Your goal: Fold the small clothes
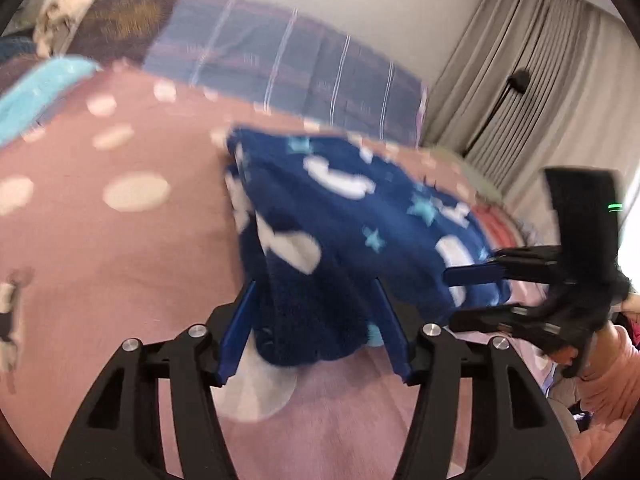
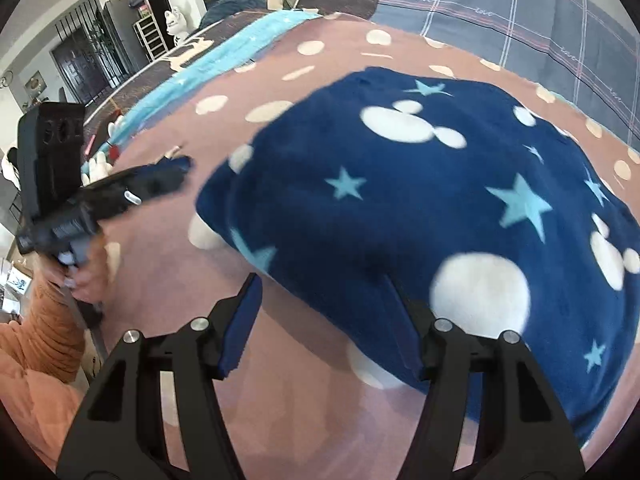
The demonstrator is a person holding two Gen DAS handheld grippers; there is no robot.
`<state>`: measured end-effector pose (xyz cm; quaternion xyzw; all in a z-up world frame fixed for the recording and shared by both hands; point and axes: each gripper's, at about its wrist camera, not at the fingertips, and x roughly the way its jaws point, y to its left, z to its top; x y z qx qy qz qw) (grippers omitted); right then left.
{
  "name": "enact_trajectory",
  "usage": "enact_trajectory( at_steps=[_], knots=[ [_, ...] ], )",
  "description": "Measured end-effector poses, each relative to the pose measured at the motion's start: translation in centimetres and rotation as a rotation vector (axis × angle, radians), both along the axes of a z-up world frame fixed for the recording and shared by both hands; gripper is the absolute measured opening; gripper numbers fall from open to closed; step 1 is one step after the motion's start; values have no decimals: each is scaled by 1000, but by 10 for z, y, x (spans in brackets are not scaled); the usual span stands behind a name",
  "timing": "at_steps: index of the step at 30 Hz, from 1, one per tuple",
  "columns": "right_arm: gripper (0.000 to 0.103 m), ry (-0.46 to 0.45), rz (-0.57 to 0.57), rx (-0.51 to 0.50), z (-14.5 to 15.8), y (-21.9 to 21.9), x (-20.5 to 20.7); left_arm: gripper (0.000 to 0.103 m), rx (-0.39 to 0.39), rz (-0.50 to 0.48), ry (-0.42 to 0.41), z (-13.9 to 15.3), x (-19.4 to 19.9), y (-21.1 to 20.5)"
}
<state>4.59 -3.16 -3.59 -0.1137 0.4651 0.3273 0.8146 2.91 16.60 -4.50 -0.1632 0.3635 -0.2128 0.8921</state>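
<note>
Here the left gripper's (image 1: 316, 320) jaws pinch the navy garment's (image 2: 420, 200) bunched end; right gripper's (image 2: 320, 328) gape empty.

No readable text, label or number shows anywhere.

bed (image 2: 304, 420): pink dotted cover | on it: navy fleece garment (image 2: 440, 208)

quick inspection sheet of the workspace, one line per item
surface: pink blanket with pale dots over a bed
job's things: navy fleece garment with stars and white mouse heads, partly lifted
clutter: turquoise towel at the far edge
grippers: left gripper has a bunched corner of the garment between its fingers; right gripper open at the garment's near edge
cables: nothing seen
surroundings: plaid grey bedding, beige curtains
</note>
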Motion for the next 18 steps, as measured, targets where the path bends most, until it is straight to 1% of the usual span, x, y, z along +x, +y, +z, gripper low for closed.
enact_trajectory(
  at_steps=[1, 2, 3, 5, 6, 7, 8, 9, 10, 11, 13, 14, 15, 17, 18],
  knots=[
    [63, 9, 6, 7, -1, 2, -1, 7, -34, -17, 45, -8, 8, 0],
    [63, 13, 9, 8, -2, 2, -1, 7, -80, -17, 80, -15, 11, 4],
    [63, 12, 7, 1, -3, 1, -2, 7, -143, -19, 79, -17, 6, 12],
    [63, 9, -11, -15, -4, -4, -1, 7, -192, -26, 57, -14, -5, 23],
    [63, 13, -20, -16, -5, -6, 1, 6, -186, -30, 54, -15, -14, 27],
    [63, 18, -33, -14, -5, -9, 3, 6, -148, -23, 57, -19, -18, 27],
    [64, 26, -50, -11, -5, -14, 6, 7, -91, -10, 75, -29, -20, 25],
    [64, 30, -60, -10, -5, -17, 9, 7, -107, -11, 103, -39, -17, 24],
    [64, 37, -70, -9, -6, -20, 11, 7, -139, -10, 120, -42, -15, 27],
    [64, 46, -78, -7, -8, -20, 15, 8, -158, -9, 116, -40, -14, 29],
    [64, 66, -94, 0, -8, -16, 26, 12, -151, 0, 83, -33, -15, 29],
    [64, 61, -99, 1, -6, -12, 31, 22, -136, 11, 74, -30, -17, 29],
    [64, 46, -97, 5, 0, -5, 38, 39, -114, 28, 61, -26, -19, 28],
    [64, 15, -94, 6, 14, 10, 50, 54, -91, 55, 24, -17, -20, 31],
    [64, 1, -97, 4, 22, 23, 61, 55, -81, 60, 8, -14, -19, 30]
  ],
)
